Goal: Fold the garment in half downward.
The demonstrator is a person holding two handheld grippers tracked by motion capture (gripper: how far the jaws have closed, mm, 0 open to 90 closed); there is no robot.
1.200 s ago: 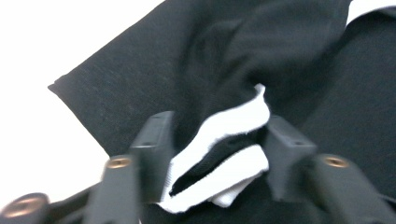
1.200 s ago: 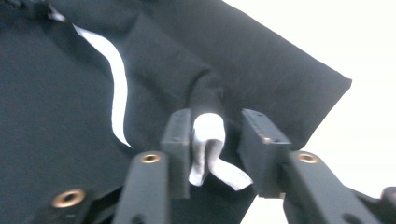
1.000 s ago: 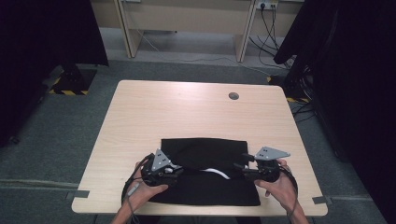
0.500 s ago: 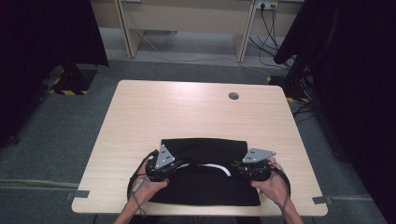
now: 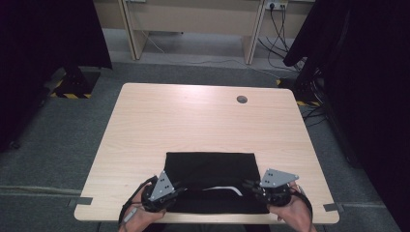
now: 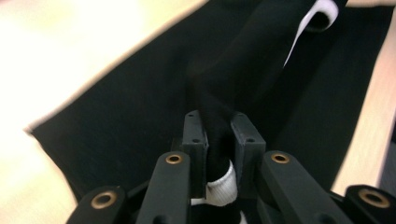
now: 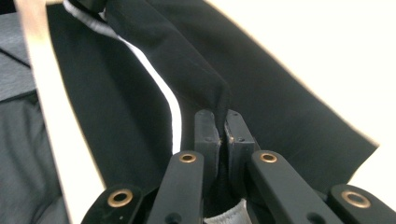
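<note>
one black cloth is counted, spread flat at the near edge of one light wooden table, slightly right of centre. one white band is seen along the cloth's lifted near hem, running between the two tools.

two grippers are counted, one per hand. the left gripper is seen at the cloth's near left corner, the right gripper at its near right corner. one grey three-cornered plate is carried on top of each.

left gripper view: the left gripper is clamped on a raised fold of the black cloth, with a bit of white band caught low between the jaws. its jaws have just been closing, and the fold is pinched between them.

right gripper view: the right gripper is closed tight on a ridge of the black cloth; the white band is seen curving just beside the jaws.

between the two grips the near hem is held off the table; the far part of the cloth is lying flat.

one round dark hole is noted in the table top, well apart from the cloth. two hands are seen at the bottom of the high view.
</note>
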